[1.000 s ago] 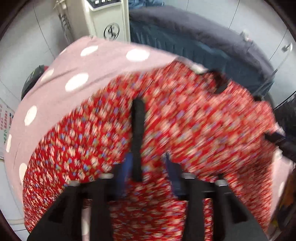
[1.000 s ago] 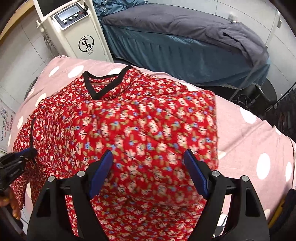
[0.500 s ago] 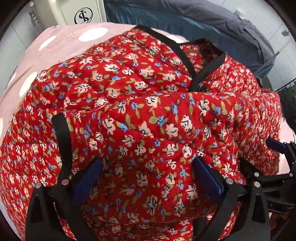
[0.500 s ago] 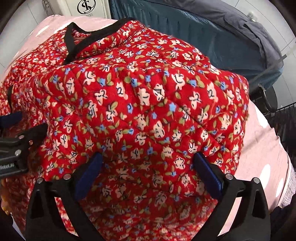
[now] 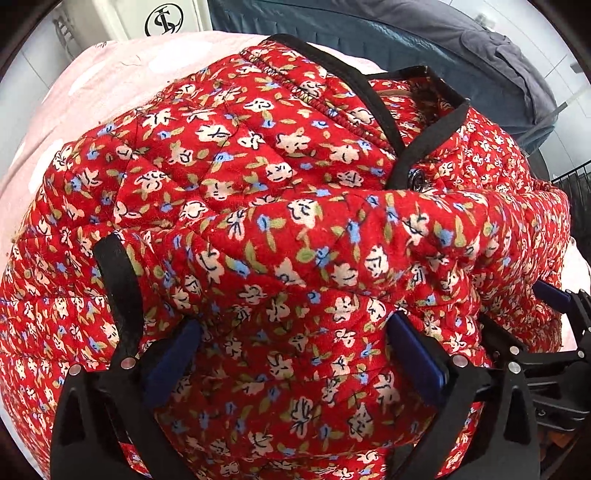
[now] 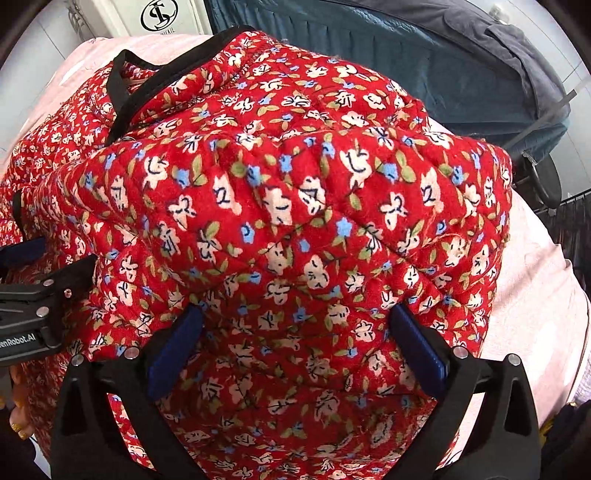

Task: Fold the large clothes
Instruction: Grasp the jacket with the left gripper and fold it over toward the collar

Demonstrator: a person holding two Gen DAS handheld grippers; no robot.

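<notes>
A red quilted jacket (image 5: 258, 166) with a small flower print and black trim lies bunched and folded over on a pink bed. Its black-edged collar (image 5: 424, 147) and a snap button sit at the upper right of the left wrist view. My left gripper (image 5: 291, 325) points down onto a thick fold and stands open, with fabric bulging between its blue pads. My right gripper (image 6: 295, 314) does the same on the jacket (image 6: 295, 184) beside it, open over another padded fold. The right gripper's pad (image 5: 550, 291) shows at the left view's right edge.
The pink spotted sheet (image 6: 535, 295) shows right of the jacket and at the left (image 5: 74, 110). Behind stand a white machine with a round logo (image 5: 164, 18) and a bed under dark blue covers (image 5: 406, 44). A black wire rack (image 5: 576, 192) is at the far right.
Both grippers have come down close onto the jacket and their jaws have widened. The left one let go of the black trim and moved across toward the collar.
</notes>
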